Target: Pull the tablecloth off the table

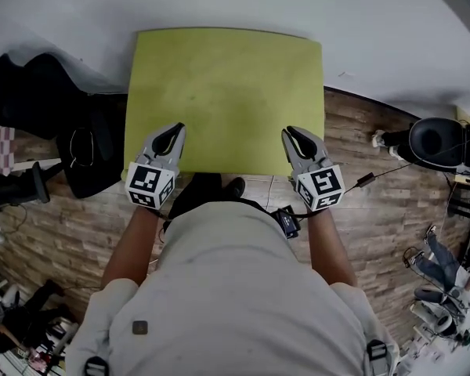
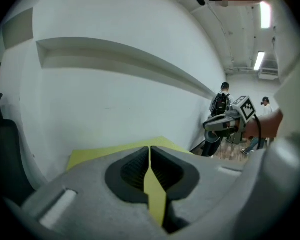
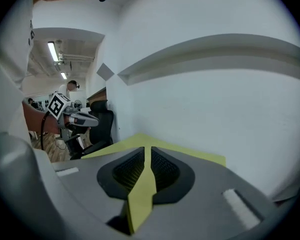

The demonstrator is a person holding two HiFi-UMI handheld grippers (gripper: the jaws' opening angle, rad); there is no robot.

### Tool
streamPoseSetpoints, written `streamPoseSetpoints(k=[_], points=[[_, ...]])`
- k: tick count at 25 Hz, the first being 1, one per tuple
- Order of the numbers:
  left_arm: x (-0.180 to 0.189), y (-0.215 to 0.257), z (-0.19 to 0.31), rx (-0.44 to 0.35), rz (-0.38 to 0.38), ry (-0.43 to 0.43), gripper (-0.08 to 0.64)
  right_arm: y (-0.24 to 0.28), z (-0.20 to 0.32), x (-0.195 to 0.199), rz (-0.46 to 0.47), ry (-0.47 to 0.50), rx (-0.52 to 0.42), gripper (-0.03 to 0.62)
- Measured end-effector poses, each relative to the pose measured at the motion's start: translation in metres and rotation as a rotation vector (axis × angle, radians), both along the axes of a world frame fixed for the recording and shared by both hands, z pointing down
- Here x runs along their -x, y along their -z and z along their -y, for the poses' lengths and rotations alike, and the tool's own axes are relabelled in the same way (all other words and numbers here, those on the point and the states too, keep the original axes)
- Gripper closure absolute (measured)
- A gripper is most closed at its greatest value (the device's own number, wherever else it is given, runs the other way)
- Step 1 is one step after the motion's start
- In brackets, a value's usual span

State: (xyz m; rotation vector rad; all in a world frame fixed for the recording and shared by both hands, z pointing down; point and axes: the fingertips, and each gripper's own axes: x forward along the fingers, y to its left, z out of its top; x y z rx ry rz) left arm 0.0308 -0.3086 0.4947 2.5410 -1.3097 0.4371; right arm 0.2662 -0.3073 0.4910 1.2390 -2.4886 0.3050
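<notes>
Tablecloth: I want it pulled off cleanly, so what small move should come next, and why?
Probably open both grippers wider, ready to pinch the cloth's near edge. The left gripper is shut, the right gripper is barely apart, and both are over the flat tablecloth, gripping nothing.

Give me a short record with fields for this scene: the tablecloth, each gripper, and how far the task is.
tablecloth: yellow-green, spread flat
left gripper: at the cloth's near edge, fingers shut, nothing held
right gripper: at the cloth's near edge, fingers slightly apart, nothing held
task state: pulling not yet begun
</notes>
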Motion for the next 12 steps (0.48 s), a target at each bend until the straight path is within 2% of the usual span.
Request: streamPoseSetpoints(k=[4,8,12], points=[[0.012,-0.038,0.008,0.075,0.059,-0.003,0.514,-0.048,0.008,0.003,-0.060,0.020,0.095,0.509],[0.022,-0.081,0.010,0.173,0.087,-0.004,0.465,-0.099,0.005,0.006,-0.115,0.050,0.220,0.463],[0.026,-0.121,0.011,0.253,0.140,-0.048,0.418,-0.147,0.001,0.003,-0.176,0.062,0.322,0.409]])
